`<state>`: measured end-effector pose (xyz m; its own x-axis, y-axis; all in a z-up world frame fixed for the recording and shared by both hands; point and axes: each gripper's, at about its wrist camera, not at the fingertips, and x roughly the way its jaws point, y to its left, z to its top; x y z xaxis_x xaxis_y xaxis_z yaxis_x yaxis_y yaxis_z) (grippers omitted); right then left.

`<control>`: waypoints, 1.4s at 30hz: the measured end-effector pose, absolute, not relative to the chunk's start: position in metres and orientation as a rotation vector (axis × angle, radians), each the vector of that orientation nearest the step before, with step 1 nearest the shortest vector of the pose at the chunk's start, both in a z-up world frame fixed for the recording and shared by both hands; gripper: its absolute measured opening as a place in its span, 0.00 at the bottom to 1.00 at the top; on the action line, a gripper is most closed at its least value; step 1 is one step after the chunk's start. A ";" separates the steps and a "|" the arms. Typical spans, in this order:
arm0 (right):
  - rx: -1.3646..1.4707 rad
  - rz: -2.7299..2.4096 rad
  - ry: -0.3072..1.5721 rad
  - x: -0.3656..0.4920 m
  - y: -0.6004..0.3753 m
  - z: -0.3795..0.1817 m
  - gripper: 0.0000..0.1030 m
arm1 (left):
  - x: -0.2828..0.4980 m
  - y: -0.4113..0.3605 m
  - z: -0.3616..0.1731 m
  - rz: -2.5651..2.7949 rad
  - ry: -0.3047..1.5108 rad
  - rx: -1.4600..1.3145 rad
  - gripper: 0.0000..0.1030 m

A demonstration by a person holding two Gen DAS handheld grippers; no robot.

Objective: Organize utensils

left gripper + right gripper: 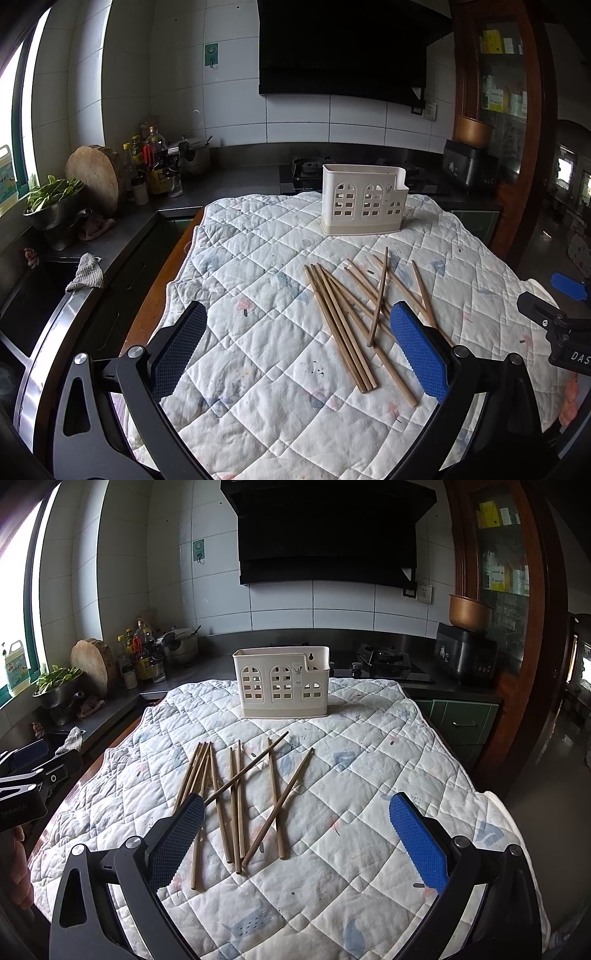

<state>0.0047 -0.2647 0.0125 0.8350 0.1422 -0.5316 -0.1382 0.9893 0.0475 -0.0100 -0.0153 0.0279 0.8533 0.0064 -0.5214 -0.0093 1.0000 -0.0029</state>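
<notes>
A: Both tools are spread wide and empty. The left hand-held gripper (295, 347) hangs over the near left part of the surface (258, 424), which is draped in a white quilted cloth (258, 258), and the right hand-held gripper (295, 838) hovers over the near edge with nothing between its blue pads.

B: And the utensils?

A: A loose scatter of thin brown wooden chopsticks (236, 797) lies in the middle of the surface, nearer the front edge than the back. The cream plastic utensil holder with arched cut-out windows (282, 686) stands upright towards the far edge, well apart from them and seemingly empty.

B: So where might trouble start?

A: Probably at the pile itself. One long chopstick (247, 771) lies diagonally across several others, so closing on a lower stick would likely lever the crossing one and roll it away. The tight bundle on the left (195, 771) is another risk: the pads could catch two or three sticks at once and drop one on the way.

B: The cloth as well?

A: Likely. It looks soft and wrinkled, so a low pinch may gather fabric with the wood. At the holder, a tilted stick could strike the rim and tip the light box, or poke through a window instead of settling inside.
</notes>
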 end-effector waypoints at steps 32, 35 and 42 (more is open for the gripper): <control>0.016 0.136 0.567 0.014 -0.267 0.006 0.94 | -0.002 -0.015 0.024 0.009 0.554 -0.013 0.94; 0.019 0.135 0.567 0.015 -0.267 0.006 0.94 | -0.001 -0.014 0.022 0.010 0.557 -0.016 0.94; 0.021 0.133 0.571 0.016 -0.267 0.004 0.94 | 0.006 -0.012 0.015 0.020 0.561 -0.025 0.94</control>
